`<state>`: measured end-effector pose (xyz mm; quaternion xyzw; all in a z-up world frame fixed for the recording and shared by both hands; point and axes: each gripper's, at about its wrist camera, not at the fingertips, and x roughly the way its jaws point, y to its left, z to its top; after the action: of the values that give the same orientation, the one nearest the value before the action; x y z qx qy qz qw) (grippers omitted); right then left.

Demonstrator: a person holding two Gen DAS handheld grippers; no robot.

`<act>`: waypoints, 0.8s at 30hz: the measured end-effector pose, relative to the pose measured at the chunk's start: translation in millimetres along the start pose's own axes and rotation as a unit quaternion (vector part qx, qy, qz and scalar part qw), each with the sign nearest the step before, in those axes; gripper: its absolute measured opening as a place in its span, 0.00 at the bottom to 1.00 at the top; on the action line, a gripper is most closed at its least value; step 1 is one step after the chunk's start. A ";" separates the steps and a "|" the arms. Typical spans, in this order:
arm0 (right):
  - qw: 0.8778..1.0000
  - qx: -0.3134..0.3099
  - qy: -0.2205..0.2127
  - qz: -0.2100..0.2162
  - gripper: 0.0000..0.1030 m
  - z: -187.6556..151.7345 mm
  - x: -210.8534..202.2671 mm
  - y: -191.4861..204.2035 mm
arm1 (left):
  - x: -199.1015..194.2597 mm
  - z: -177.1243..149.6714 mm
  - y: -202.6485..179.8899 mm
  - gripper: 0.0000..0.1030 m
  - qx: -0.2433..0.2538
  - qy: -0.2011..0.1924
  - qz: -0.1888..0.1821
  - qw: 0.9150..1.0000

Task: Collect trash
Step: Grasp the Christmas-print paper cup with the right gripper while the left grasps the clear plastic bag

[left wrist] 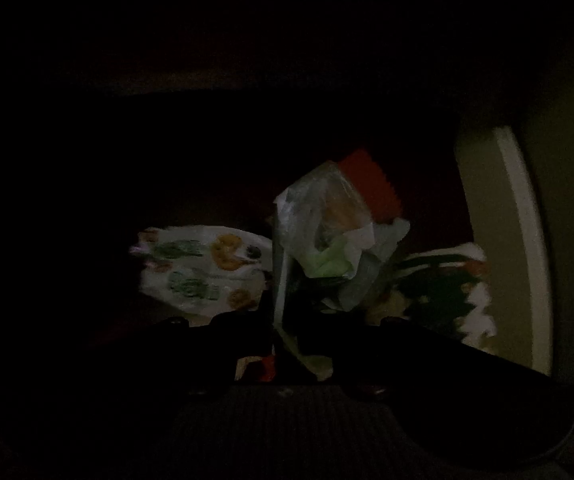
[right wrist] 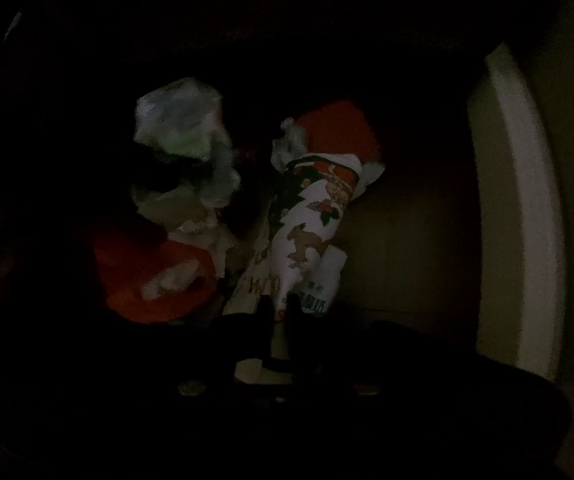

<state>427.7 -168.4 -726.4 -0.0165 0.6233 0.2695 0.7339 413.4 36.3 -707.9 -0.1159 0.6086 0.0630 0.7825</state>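
Both grippers loaded with trash, frames very dark; step in hand looks like carry or drop-off.

Left gripper clenched on a crumpled clear plastic bag with a red piece behind it. Right gripper clenched on a rolled printed paper wrapper. More trash lies near: printed napkin, red scrap. A pale rim curves at right, perhaps a bin; cannot tell. Next move likely calls for positioning over the container before releasing.
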 end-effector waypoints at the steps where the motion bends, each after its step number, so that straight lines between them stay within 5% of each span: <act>1: 1.000 -0.001 -0.004 -0.003 0.04 2.0 -12.9 2.0 | -15.3 1.1 3.8 0.10 -0.006 -0.001 0.000 1.000; 24: 0.989 -0.047 -0.142 0.013 0.04 89.1 -347.0 79.8 | -369.3 70.2 12.1 0.10 -0.059 -0.084 -0.035 0.994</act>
<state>448.3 -198.3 -361.2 -0.0043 0.4996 0.3075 0.8098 383.5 81.8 -335.7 -0.1772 0.5317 0.0811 0.8242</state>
